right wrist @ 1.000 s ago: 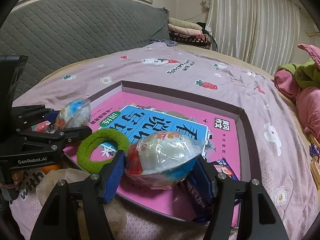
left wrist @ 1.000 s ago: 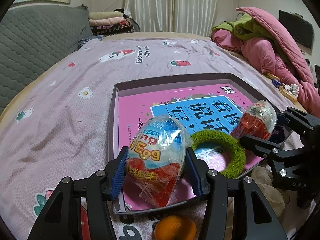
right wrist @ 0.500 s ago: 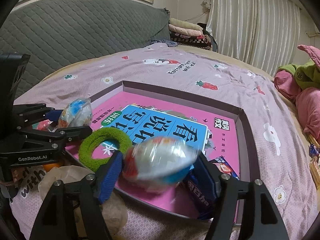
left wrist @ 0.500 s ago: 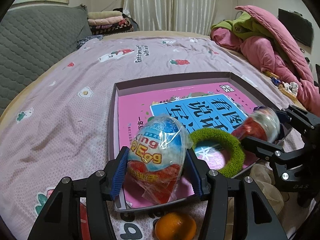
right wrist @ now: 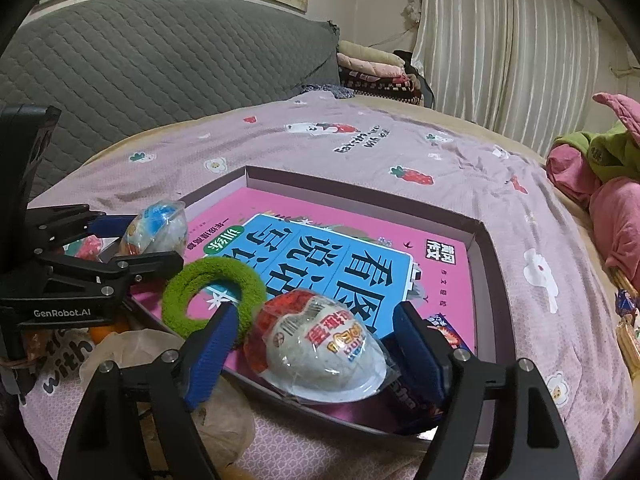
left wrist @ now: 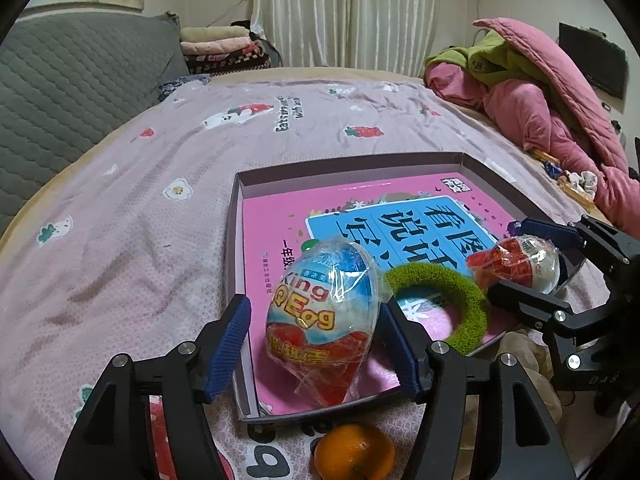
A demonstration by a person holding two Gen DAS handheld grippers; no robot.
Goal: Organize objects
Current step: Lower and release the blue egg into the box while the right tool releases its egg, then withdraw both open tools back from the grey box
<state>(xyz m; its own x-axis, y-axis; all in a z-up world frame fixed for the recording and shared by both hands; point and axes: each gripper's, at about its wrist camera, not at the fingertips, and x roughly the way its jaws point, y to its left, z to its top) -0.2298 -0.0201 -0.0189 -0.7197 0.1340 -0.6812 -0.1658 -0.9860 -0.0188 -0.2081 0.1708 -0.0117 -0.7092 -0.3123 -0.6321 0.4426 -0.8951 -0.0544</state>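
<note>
Left tool (left wrist: 316, 344): its jaws have just been opening and now stand wide, with a gap showing on each side of the blue egg (left wrist: 322, 320), so nothing is gripped.
Blue egg: a wrapped toy egg, released into the near left corner of the box (left wrist: 236, 240), resting on the pink book (left wrist: 272, 232).
Blue egg's axis: long axis roughly upright and tilted, rounded blue end up and away, red pointed end and wrapper tail down toward the camera.
Green ring (left wrist: 440, 304): lies flat on the book between the two eggs (it looks untouched).
Right tool (right wrist: 312, 344): jaws have also just been opening; the pads stand off the white egg (right wrist: 324, 348), so it holds nothing.
White egg: down on the box's near edge, partly over the book.
White egg's axis: on its side, long axis crosswise, red end to the left.
Meaning: both eggs appear delivered into the box; the tools can probably back away.
Still outside: an orange (left wrist: 354, 452) on the bed (left wrist: 120, 220), just in front of the box.
</note>
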